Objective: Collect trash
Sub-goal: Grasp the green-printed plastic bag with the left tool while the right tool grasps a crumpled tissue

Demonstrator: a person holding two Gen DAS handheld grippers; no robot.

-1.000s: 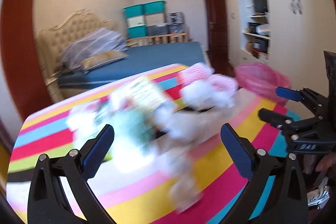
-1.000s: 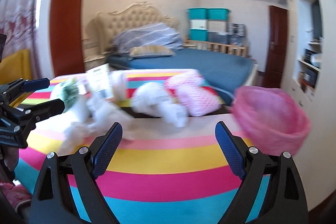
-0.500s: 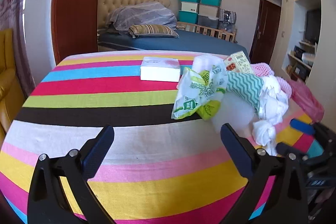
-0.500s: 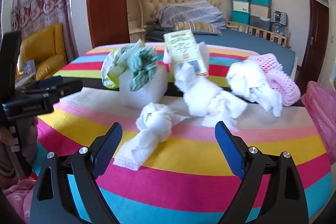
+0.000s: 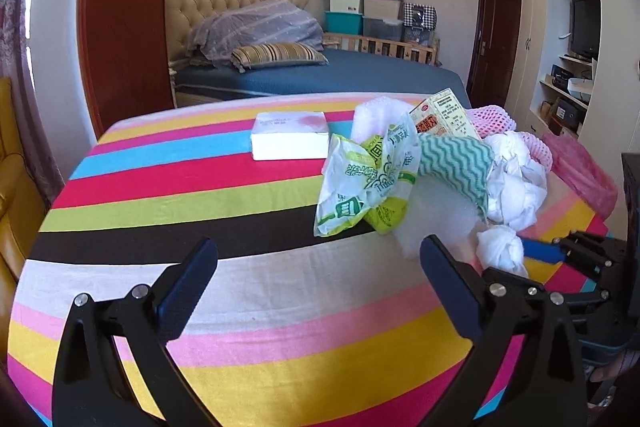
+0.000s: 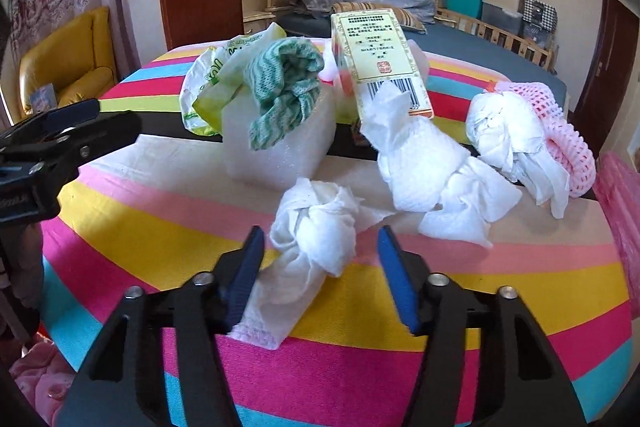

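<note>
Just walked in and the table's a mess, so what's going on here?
A person with a gripper in each hand is clearing trash off the striped table. The right gripper has its fingers partly closed on either side of a crumpled white tissue, not yet clamped. The left gripper hangs open, holding nothing. The remaining tissues, green wrapper, yellow carton and pink foam net lie untouched.

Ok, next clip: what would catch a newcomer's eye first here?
The brightly striped tablecloth dominates, with a heap of trash on it: a crumpled green-printed plastic bag, a green zigzag cloth and a yellow printed carton. Nearest the camera, the right tool straddles a crumpled white paper tissue, its jaws still apart. The left tool hangs open over bare cloth.
</note>
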